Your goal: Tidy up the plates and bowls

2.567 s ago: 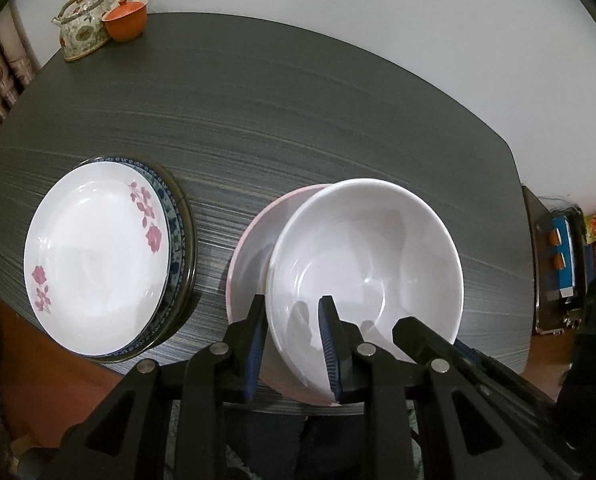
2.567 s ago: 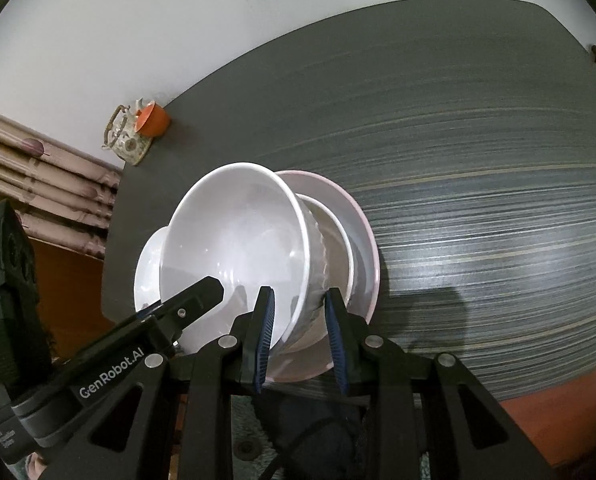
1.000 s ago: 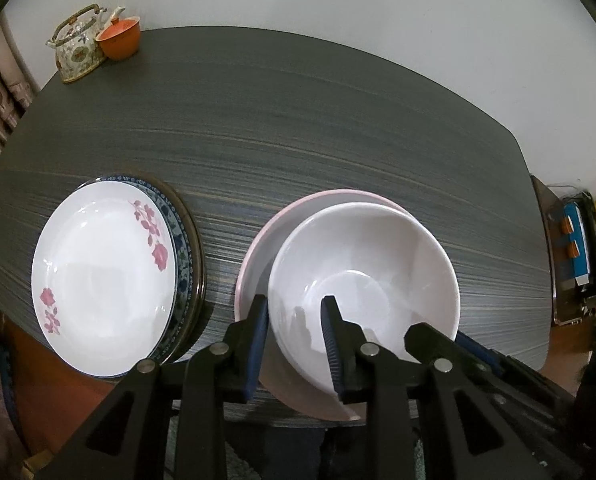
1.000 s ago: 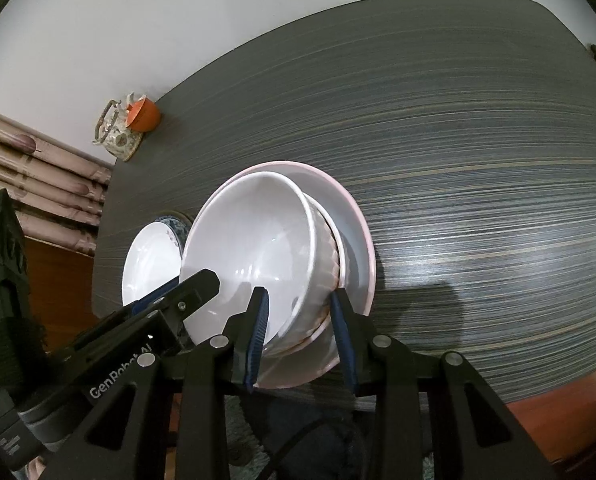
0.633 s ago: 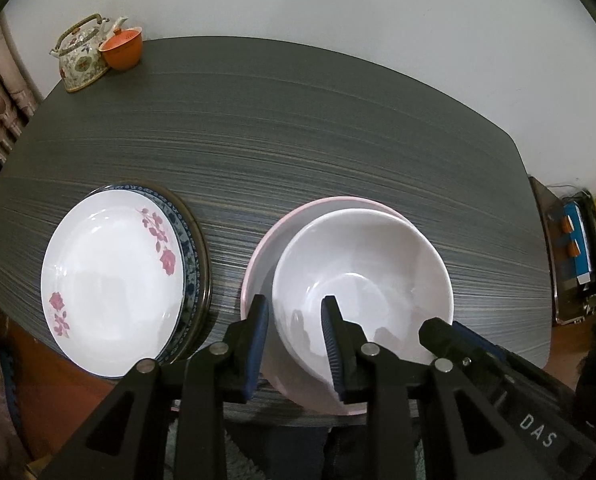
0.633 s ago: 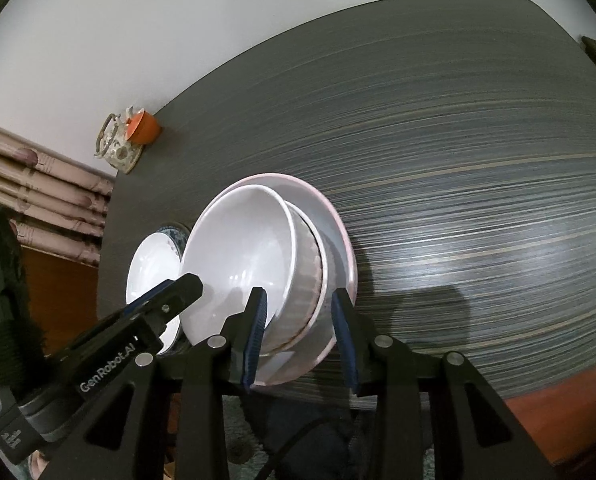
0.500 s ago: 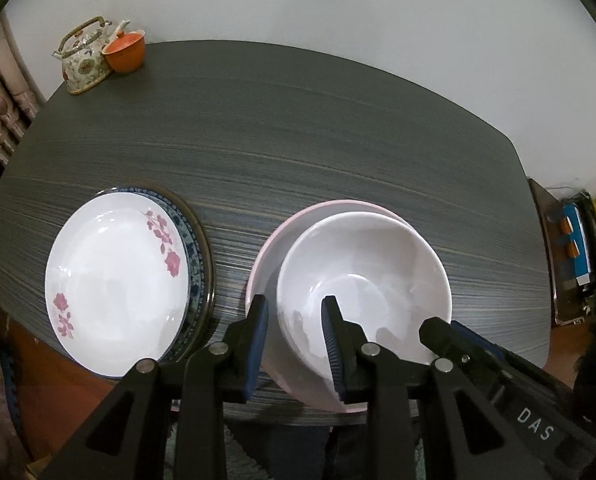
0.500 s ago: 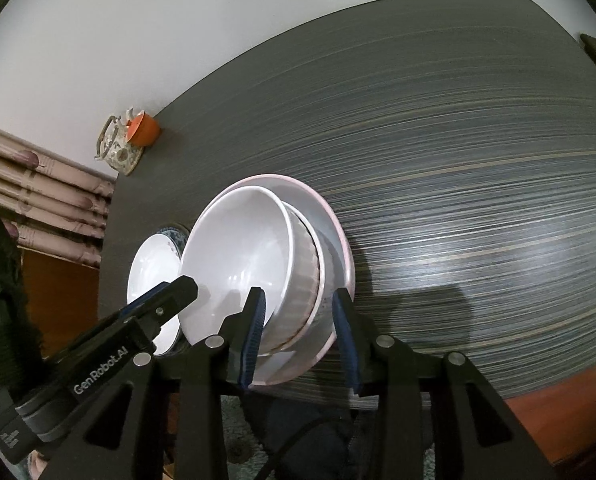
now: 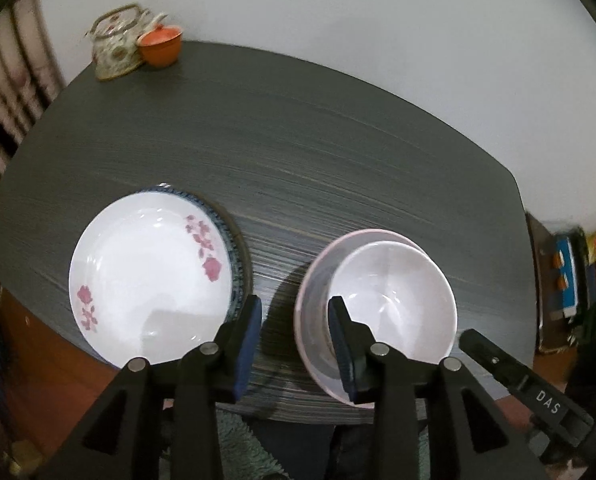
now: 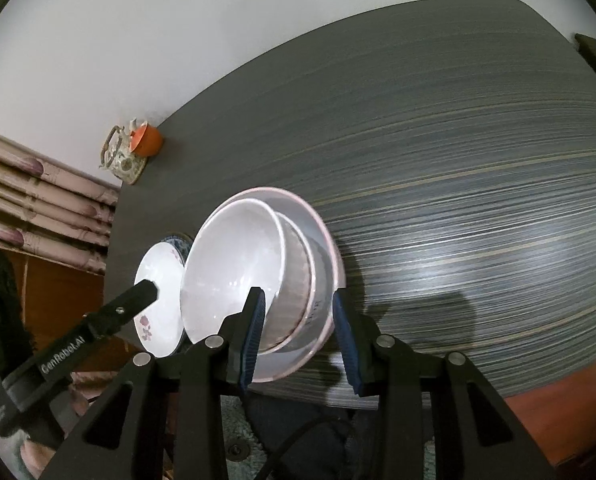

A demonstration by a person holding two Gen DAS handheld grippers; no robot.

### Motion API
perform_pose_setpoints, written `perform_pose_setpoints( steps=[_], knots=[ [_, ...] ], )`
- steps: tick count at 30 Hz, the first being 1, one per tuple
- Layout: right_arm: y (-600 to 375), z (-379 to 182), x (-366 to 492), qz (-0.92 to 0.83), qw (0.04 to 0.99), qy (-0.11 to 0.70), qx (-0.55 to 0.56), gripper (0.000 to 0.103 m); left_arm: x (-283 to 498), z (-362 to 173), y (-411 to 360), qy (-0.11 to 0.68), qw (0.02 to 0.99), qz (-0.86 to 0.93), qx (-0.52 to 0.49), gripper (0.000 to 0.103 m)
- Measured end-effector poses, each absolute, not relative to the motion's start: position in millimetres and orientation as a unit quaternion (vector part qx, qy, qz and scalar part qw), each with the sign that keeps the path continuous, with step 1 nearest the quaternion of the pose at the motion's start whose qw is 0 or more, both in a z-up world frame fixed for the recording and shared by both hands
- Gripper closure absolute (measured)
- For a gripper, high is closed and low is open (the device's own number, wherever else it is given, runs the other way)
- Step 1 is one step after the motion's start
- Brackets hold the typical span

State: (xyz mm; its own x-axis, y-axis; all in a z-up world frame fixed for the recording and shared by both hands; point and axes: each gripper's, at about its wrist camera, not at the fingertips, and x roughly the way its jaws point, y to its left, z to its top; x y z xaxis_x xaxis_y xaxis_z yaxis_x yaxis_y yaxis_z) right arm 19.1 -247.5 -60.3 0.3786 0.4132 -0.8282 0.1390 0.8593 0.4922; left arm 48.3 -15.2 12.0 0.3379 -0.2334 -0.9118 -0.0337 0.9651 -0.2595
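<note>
Both claws spread, holding nothing: left gripper (image 9: 294,334), right gripper (image 10: 298,330). I'd say white bowl (image 9: 391,306) glazed, slick, chippable; I'd pinch rim.

left tool (image 9: 294,338) fingers spread apart, holding nothing, right tool (image 10: 298,336) fingers likewise spread, both angled downward

This looks like a home dining corner — a dark wood-grain tabletop (image 9: 298,152) stands against a plain white wall (image 9: 337,12). Far beyond the fingers, at the tabletop's back corner, a patterned teapot (image 9: 116,42) sits touching an orange cup (image 9: 160,45). Pinkish pleated curtains (image 10: 38,204) hang to the left, and a greenish rug (image 9: 238,440) lies below the near edge — domestic furnishings throughout.
</note>
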Motion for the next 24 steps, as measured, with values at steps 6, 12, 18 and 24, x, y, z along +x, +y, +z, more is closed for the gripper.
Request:
perform_pose_setpoints(
  steps=[6, 12, 18, 24],
  knots=[
    [-259.3, -59.5, 16.9, 0.072, 0.792, 0.55, 0.257, 0.066, 52.6, -4.1, 0.6, 0.601, 0.782, -0.057, -0.159, 0.068],
    [-259.1, -67.0, 18.9, 0.057, 0.786, 0.564, 0.246, 0.066, 54.0, -20.6, -1.5, 0.627, 0.755, -0.058, -0.182, 0.068],
    [-249.9, -79.5, 23.8, 0.055, 0.776, 0.584, 0.232, 0.066, 59.8, -33.8, -3.2, 0.642, 0.741, -0.058, -0.187, 0.068],
    [-244.0, -88.1, 27.2, 0.051, 0.77, 0.599, 0.213, 0.066, 69.5, -45.0, -6.1, 0.65, 0.736, -0.054, -0.181, 0.068]
  ],
)
